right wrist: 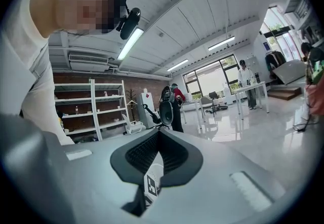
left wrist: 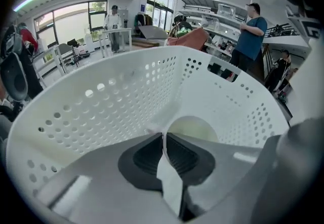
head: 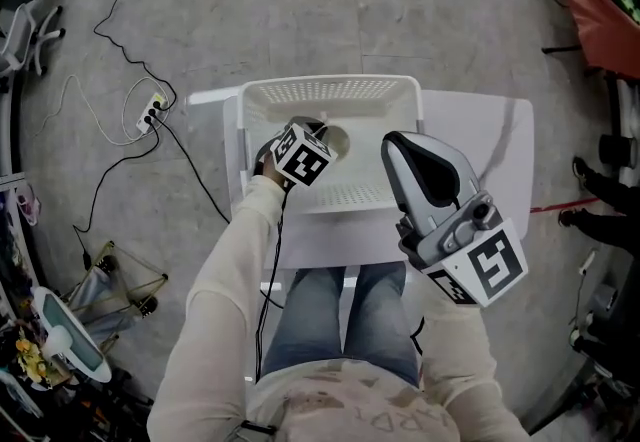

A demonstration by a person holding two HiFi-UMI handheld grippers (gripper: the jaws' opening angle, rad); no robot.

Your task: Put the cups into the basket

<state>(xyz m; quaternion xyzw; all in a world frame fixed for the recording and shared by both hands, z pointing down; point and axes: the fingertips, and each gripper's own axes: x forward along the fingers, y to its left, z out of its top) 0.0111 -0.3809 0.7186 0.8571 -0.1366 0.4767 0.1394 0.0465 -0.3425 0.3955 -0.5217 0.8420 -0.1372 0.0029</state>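
A white perforated basket [head: 330, 90] stands on a white table [head: 480, 145]. My left gripper [head: 322, 135] reaches down inside the basket and is shut on the thin rim of a pale cup [head: 336, 141]. In the left gripper view the left gripper [left wrist: 163, 136] pinches the cup's wall edge-on, and the cup's [left wrist: 195, 129] round mouth shows just behind the jaws, low against the basket's wall [left wrist: 126, 91]. My right gripper [head: 393, 143] is held up over the table's near right side, shut and empty. In its own view the right gripper [right wrist: 158, 134] points out at the room.
A power strip [head: 150, 113] with black and white cables lies on the floor to the left. Clutter and a wire frame [head: 115, 285] sit at lower left. A red-covered thing [head: 605, 15] and a person's feet [head: 590, 195] are at the right. A man [left wrist: 251, 28] stands beyond the basket.
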